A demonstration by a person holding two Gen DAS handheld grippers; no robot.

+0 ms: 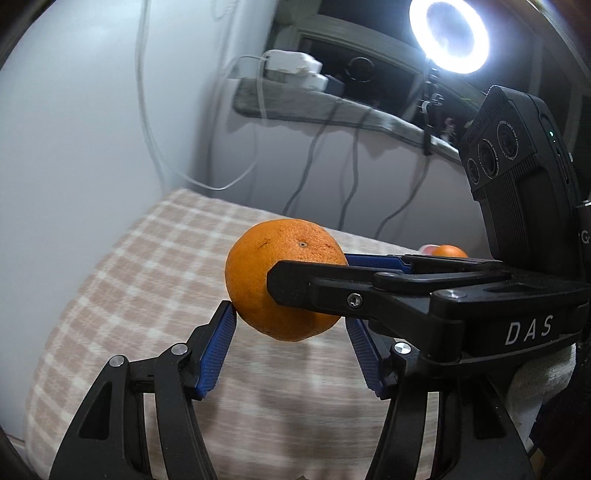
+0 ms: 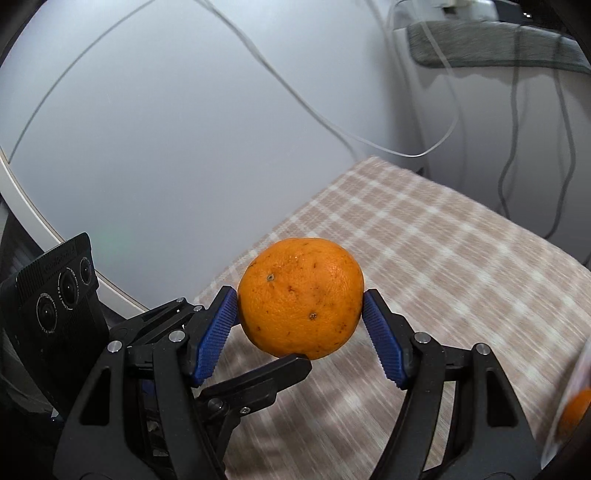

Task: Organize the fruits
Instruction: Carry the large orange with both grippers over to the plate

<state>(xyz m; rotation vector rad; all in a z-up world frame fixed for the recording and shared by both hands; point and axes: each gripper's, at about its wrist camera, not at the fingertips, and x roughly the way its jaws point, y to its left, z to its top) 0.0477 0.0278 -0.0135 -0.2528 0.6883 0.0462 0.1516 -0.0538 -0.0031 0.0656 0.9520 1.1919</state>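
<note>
Right wrist view: your right gripper (image 2: 301, 317) grips an orange (image 2: 300, 297) above the checked table (image 2: 461, 258). In the left wrist view, your left gripper (image 1: 291, 325) clamps another orange (image 1: 258, 280) above it.

- table's got a beige-and-white checked cloth (image 2: 424, 258) covering it
- cloth runs right up to the grey wall (image 2: 184, 129), far edge touching it

Home room, checked tablecloth (image 2: 443, 236), ring light (image 1: 448, 35) (dangling cables (image 1: 314, 162))
</note>
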